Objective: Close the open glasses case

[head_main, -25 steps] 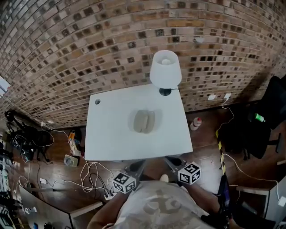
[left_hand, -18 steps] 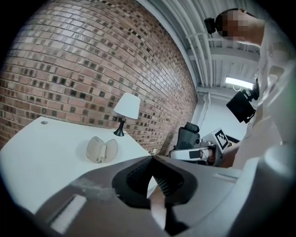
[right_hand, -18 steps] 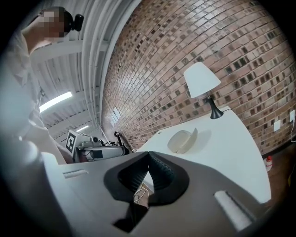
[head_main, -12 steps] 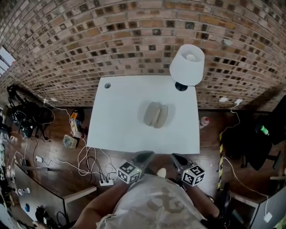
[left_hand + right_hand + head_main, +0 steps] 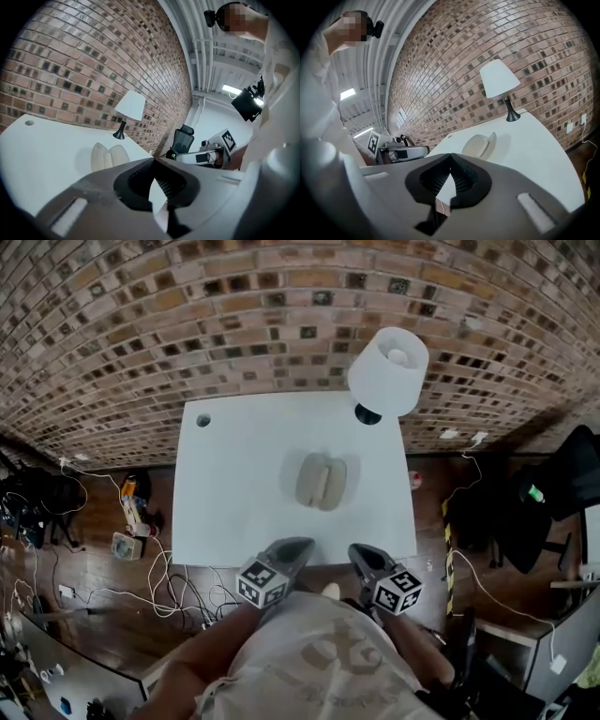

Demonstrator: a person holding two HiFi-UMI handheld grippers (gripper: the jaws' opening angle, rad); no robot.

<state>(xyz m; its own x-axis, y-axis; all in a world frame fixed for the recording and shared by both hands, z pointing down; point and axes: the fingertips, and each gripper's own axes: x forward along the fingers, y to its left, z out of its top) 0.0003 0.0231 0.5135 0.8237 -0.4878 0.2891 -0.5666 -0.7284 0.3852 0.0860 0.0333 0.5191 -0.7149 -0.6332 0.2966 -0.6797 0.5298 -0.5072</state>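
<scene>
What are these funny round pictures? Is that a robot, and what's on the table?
No robot here. A person holds a grabbing tool in each hand: the left gripper and the right gripper. One picture comes from a camera on the person's head, looking down. The other two come from cameras riding on the tools. On the white table lies an open glasses case, and a lamp stands at the back corner. Both tools' fingers are shut and hold nothing.

Surface finishes — work area
Table (image 5: 225, 493): smooth, matt white. Glasses case (image 5: 321, 481): matt beige shell. Wall (image 5: 187, 315): rough brick. Floor (image 5: 103, 601) — wood planks.
</scene>
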